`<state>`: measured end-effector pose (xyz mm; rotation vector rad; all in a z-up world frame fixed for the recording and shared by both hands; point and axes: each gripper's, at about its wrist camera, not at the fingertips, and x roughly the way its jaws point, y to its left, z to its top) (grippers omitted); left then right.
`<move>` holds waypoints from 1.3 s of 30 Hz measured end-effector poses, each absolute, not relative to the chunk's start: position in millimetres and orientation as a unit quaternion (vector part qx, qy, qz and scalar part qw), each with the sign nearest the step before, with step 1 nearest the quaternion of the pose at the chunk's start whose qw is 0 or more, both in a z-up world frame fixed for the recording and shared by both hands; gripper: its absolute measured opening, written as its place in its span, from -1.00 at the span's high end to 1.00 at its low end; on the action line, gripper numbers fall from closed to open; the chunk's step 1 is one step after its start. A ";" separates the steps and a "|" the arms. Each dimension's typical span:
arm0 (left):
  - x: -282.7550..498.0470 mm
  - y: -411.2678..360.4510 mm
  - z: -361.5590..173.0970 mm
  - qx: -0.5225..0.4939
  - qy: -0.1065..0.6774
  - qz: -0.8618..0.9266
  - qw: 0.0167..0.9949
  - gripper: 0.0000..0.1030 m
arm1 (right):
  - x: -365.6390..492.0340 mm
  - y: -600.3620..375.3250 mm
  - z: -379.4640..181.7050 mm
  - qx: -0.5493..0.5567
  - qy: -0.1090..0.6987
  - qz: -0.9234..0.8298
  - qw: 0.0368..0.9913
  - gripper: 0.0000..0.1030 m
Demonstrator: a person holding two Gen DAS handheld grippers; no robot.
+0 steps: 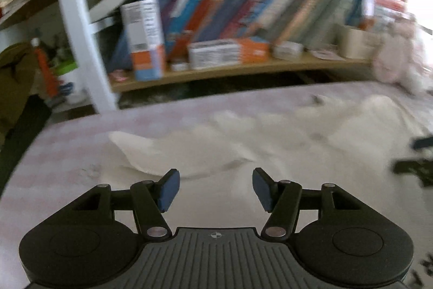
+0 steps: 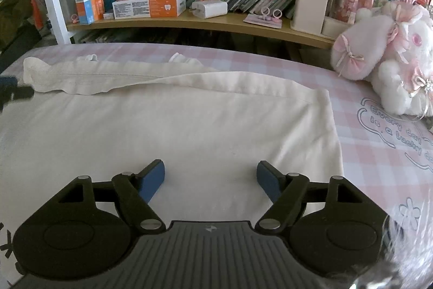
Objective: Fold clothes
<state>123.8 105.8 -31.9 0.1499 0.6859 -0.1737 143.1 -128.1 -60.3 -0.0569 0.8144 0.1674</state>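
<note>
A cream garment point(image 2: 167, 126) lies spread on the pink checked bed sheet point(image 2: 379, 159), with a sleeve folded across its far edge point(image 2: 81, 80). My right gripper point(image 2: 210, 180) is open and empty, hovering over the garment's near part. My left gripper point(image 1: 215, 188) is open and empty above the garment's left side point(image 1: 243, 142); that view is blurred by motion. The left gripper also shows at the left edge of the right wrist view point(image 2: 10, 92), and the right gripper shows dark at the right edge of the left wrist view point(image 1: 416, 167).
A wooden shelf point(image 2: 203, 23) behind the bed carries leaning books, toothpaste boxes point(image 2: 148, 4), a white charger point(image 2: 209, 8) and a white holder point(image 2: 310, 10). A pink and white plush toy point(image 2: 389, 58) sits on the bed's far right. A white shelf post point(image 1: 81, 31) stands at left.
</note>
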 end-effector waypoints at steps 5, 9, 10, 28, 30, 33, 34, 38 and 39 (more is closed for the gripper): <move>112.1 73.2 -36.1 0.081 0.343 -0.121 0.928 -0.15 | 143.4 -128.2 -60.5 -0.026 0.388 0.086 0.917 -0.45; 119.8 62.2 -38.0 0.079 0.353 -0.129 0.923 -0.14 | 142.9 -128.0 -61.0 -0.026 0.387 0.086 0.918 -0.45; 122.2 59.7 -39.2 0.080 0.354 -0.130 0.923 -0.14 | 142.8 -127.9 -61.2 -0.026 0.386 0.086 0.918 -0.45; 174.2 16.0 -57.6 0.092 0.360 -0.157 0.915 0.35 | 141.6 -127.6 -62.7 -0.027 0.380 0.087 0.920 -0.45; 186.4 9.7 -57.7 0.104 0.357 -0.150 0.916 0.28 | 141.5 -127.6 -62.7 -0.027 0.380 0.087 0.920 -0.45; 209.2 0.7 -56.6 0.142 0.341 -0.131 0.920 0.28 | 141.1 -127.5 -62.6 -0.027 0.381 0.087 0.920 -0.45; 216.8 -2.3 -56.3 0.155 0.336 -0.124 0.921 0.27 | 141.3 -127.6 -62.7 -0.027 0.381 0.088 0.920 -0.45; 256.9 14.3 -49.5 0.182 0.334 -0.064 0.923 0.27 | 141.3 -127.8 -62.6 -0.028 0.382 0.089 0.919 -0.45; 263.4 26.8 -45.4 0.170 0.334 -0.046 0.926 0.27 | 141.1 -127.9 -62.6 -0.028 0.382 0.089 0.919 -0.45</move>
